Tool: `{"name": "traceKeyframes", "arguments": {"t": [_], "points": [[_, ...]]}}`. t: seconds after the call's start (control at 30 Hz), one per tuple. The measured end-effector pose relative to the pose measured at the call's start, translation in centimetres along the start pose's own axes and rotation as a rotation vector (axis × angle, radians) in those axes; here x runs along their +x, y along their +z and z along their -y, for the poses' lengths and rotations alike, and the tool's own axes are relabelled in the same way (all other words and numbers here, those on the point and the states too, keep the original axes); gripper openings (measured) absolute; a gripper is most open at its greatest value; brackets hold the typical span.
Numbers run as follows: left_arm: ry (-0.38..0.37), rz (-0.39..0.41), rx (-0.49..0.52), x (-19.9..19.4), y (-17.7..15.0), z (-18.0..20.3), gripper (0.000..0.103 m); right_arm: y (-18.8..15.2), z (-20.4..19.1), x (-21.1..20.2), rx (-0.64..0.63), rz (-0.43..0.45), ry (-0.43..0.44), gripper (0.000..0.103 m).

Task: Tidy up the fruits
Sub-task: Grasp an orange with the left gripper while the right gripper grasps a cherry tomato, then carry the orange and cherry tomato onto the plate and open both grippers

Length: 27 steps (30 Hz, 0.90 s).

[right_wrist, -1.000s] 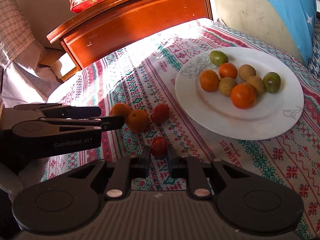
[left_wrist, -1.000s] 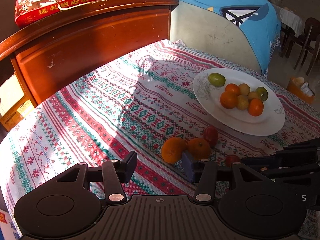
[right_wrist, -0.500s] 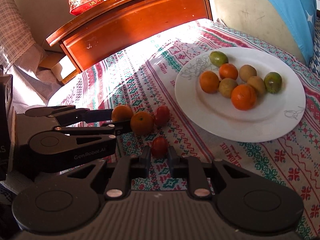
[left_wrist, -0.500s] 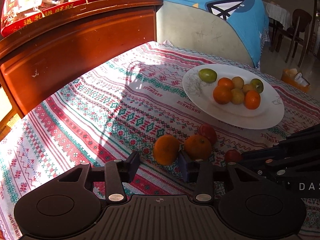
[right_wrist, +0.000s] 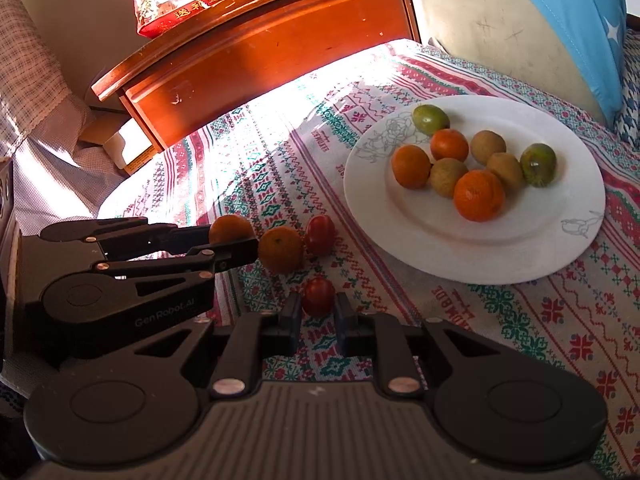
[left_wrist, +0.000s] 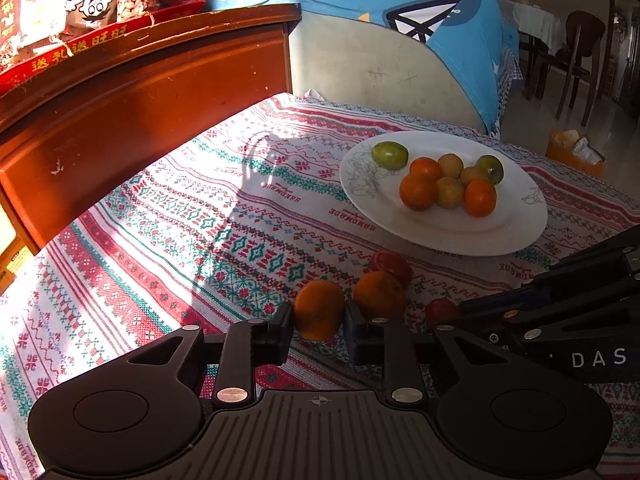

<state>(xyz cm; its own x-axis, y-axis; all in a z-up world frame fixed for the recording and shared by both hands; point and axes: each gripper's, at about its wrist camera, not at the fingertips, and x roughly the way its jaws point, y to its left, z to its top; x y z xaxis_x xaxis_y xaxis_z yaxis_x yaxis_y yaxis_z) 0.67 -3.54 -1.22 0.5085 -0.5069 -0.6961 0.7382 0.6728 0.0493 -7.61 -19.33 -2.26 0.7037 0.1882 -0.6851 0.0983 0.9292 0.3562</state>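
Note:
My left gripper [left_wrist: 318, 322] is closing on an orange [left_wrist: 319, 312] that lies on the patterned tablecloth; both pads touch its sides. In the right wrist view the same orange [right_wrist: 230, 227] sits between the left gripper's fingers [right_wrist: 236, 254]. My right gripper [right_wrist: 318, 314] is shut on a small red tomato [right_wrist: 318, 295], which rests on the cloth. A second orange [right_wrist: 280, 250] and another red tomato [right_wrist: 320, 234] lie loose between the two grippers. The white plate [right_wrist: 520, 248] to the right holds several oranges, green fruits and brownish fruits.
A wooden cabinet [left_wrist: 140, 92] with a red gift box [left_wrist: 80, 12] on top stands behind the table at the left. A blue-covered seat back [left_wrist: 400, 40] rises beyond the plate. Dining chairs [left_wrist: 576, 52] stand far right. Bare cloth [left_wrist: 180, 220] stretches to the left.
The left gripper's jaws have narrowed from wide apart onto the left orange, and it has edged forward around it. The right gripper has kept still on the small tomato.

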Motion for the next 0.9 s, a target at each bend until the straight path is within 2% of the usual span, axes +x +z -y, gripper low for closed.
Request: {"name": "traceKeyframes", "arguments": {"t": [0.17, 0.33, 0.57, 0.7, 0.8, 0.9], "points": [[0.012, 0.013, -0.06, -1.0, 0.7, -0.9, 0.024, 0.3, 0.3, -0.6, 0.026, 0.021, 0.011, 0.016], [0.018, 0.037, -0.076, -1.8, 1.5, -0.7, 0.024, 0.9, 0.7, -1.4, 0.036, 0.05, 0.013, 0.014], [-0.015, 0.085, -0.119, -2.6, 3.1, -0.5, 0.024, 2.8, 2.1, -3.1, 0.079, 0.121, 0.005, 0.014], [-0.045, 0.092, -0.133, -2.2, 4.0, 0.2, 0.024, 2.4, 3.1, -3.1, 0.103, 0.104, -0.008, 0.014], [-0.039, 0.08, -0.126, -1.8, 4.1, 0.7, 0.024, 1.8, 3.5, -2.9, 0.123, 0.076, 0.014, 0.019], [-0.027, 0.075, -0.143, -1.7, 4.0, 0.3, 0.024, 1.1, 3.2, -2.3, 0.136, 0.038, 0.044, 0.019]]}}
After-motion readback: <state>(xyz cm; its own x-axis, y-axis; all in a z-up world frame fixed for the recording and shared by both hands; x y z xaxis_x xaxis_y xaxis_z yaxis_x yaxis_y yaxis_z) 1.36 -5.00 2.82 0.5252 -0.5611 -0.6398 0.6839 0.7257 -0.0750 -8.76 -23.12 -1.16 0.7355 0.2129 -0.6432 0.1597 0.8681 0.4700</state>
